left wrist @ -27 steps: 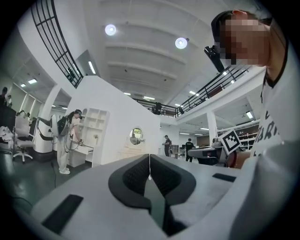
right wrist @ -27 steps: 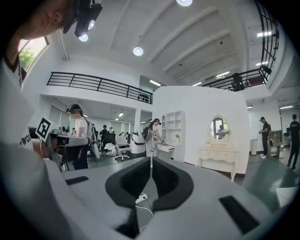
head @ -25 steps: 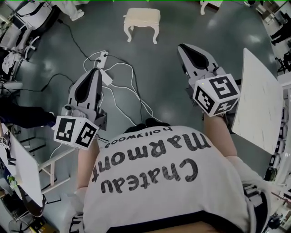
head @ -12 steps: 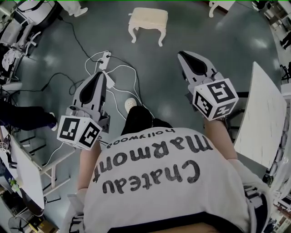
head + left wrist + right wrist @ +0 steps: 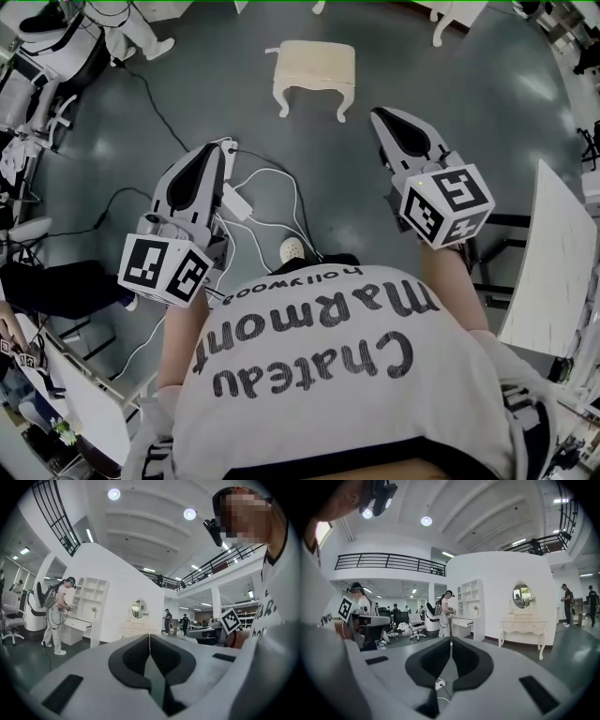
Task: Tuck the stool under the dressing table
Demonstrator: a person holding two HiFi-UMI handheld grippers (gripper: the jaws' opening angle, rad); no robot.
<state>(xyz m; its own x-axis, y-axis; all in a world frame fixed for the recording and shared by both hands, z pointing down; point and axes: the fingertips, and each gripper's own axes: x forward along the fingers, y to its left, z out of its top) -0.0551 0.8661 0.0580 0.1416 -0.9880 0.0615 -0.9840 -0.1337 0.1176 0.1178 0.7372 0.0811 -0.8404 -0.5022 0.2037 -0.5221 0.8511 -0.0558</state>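
Approach the cream cushioned stool with curved legs (image 5: 316, 67), standing on the grey floor (image 5: 459, 94) well ahead, minding the white cables (image 5: 261, 192). Spread the left gripper (image 5: 208, 150) and right gripper (image 5: 380, 114), both closed together on nothing, then take opposite seat edges and slide squarely toward the white mirrored dressing table (image 5: 523, 623).

A cream stool (image 5: 315, 67) stands upright on the grey floor (image 5: 450, 84), well ahead of both tools; the left tongs (image 5: 210, 153) and right tongs (image 5: 379, 116) point toward it, jaws together, each with a marker cube behind; white cables (image 5: 279, 190) lie looped on the floor between them; a white shoe (image 5: 293, 249) shows below; a white panel (image 5: 561, 267) stands at the right edge.
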